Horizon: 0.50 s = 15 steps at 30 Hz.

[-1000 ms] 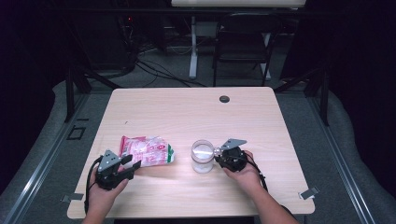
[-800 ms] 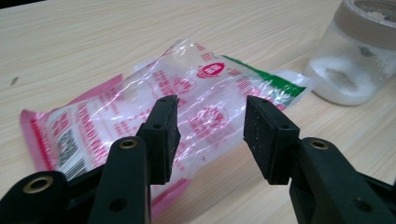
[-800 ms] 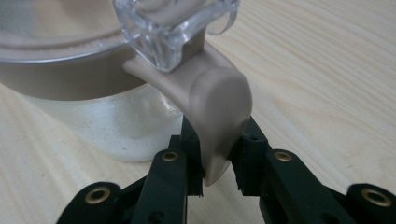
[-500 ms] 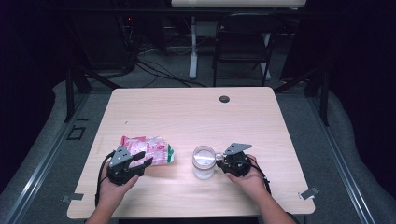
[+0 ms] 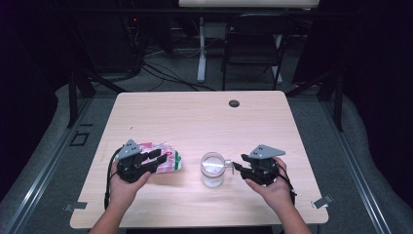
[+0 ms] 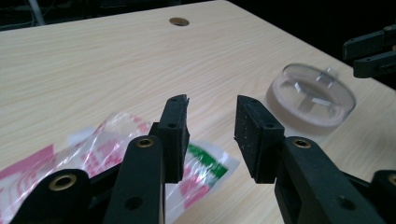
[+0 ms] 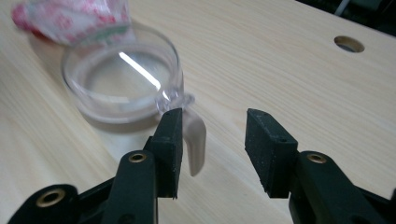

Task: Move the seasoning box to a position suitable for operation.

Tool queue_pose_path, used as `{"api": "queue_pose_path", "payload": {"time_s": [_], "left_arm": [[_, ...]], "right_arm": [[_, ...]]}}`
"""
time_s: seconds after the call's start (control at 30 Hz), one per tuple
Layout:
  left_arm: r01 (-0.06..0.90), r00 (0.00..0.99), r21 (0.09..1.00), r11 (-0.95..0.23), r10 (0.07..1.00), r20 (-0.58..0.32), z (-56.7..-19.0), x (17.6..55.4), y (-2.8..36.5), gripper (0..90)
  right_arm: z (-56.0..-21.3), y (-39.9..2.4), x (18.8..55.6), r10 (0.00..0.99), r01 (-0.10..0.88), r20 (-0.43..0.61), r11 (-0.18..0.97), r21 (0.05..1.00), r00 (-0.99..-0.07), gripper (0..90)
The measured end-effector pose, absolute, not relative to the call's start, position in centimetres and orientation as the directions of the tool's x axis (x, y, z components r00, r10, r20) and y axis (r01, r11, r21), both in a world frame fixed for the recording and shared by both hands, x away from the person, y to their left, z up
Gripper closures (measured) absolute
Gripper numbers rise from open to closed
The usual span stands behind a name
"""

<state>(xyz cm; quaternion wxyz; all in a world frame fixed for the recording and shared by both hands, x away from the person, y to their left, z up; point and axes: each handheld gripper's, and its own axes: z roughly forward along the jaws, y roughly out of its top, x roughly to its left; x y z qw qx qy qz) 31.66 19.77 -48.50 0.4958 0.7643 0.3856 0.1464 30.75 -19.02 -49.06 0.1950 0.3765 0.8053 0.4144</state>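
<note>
While the bag [image 5: 163, 157] lies flat on the table [image 5: 204, 122] under the left gripper [image 5: 158, 159], the step in hand looks like taking hold of it, perhaps to bring it to the mug [image 5: 213, 168]. To do that well, the gripper should drop until one pad slides under a loose edge of the crinkly film and the other comes down on top, then pinch a fold and not the flat middle, which would slip. Its jaws have just been closing and now stand partly apart, with nothing between the pads [image 6: 176, 135]; the bag [image 6: 102, 154] shows just below and behind them, not pressed.

Right of the bag, near it, the clear mug stands upright, its handle [image 7: 194, 140] turned toward the right gripper [image 5: 240, 167]. That gripper's jaws have just been opening and stand wide; the handle sits just beside the left-hand pad in the right gripper view, unclamped. To steady the mug, it should close squarely across the handle.
</note>
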Motion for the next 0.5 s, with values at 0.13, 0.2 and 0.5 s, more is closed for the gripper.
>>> {"api": "queue_pose_path", "payload": {"time_s": [0.13,0.2,0.5], "left_arm": [[0.441,0.654,0.881,-0.173,0.734,-0.183,-46.8,32.7,18.3,63.9],[0.438,0.650,0.882,-0.172,0.739,-0.179,-46.2,33.4,16.9,61.8],[0.464,0.683,0.859,-0.217,0.705,-0.191,-47.6,34.1,13.9,62.1]], "right_arm": [[-47.2,-18.9,31.1,0.780,0.470,0.080,0.288,0.834,-0.621,55.8],[-45.9,-18.4,31.8,0.791,0.529,0.163,0.225,0.818,-0.590,57.3],[-46.6,-17.4,32.4,0.831,0.588,0.182,0.200,0.784,-0.525,61.4]]}}
